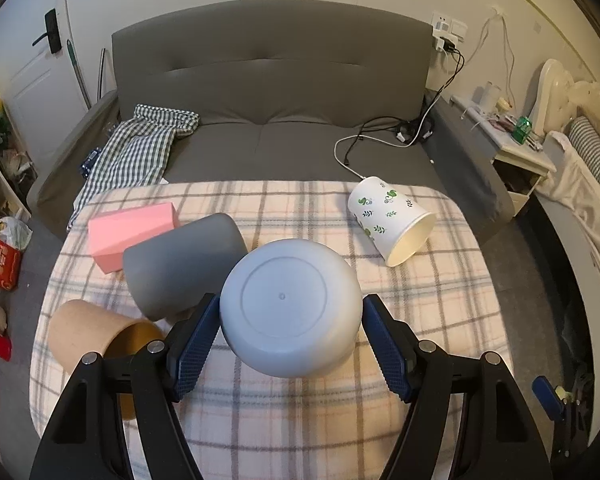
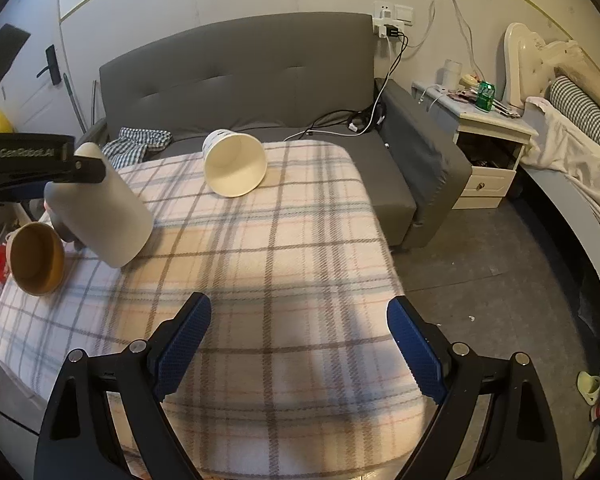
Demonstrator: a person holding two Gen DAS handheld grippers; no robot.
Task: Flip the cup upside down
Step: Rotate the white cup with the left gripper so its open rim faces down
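A pale grey-blue cup (image 1: 290,306) sits between my left gripper's (image 1: 290,340) blue pads, its base toward the camera. The left pad touches its side; a small gap shows at the right pad. In the right wrist view the same cup (image 2: 108,216) is tilted, mouth end low on the plaid blanket (image 2: 280,240), with the left gripper (image 2: 32,164) at its upper end. My right gripper (image 2: 300,344) is open and empty above the blanket's near part. A white paper cup with green leaf prints (image 1: 388,220) lies on its side, also in the right wrist view (image 2: 234,164).
A brown cup (image 1: 96,336) lies on its side at the left, also in the right wrist view (image 2: 36,258). A dark grey cup (image 1: 180,264) and a pink box (image 1: 130,232) lie behind. A grey sofa (image 1: 268,92) stands behind, a nightstand (image 2: 488,148) to the right.
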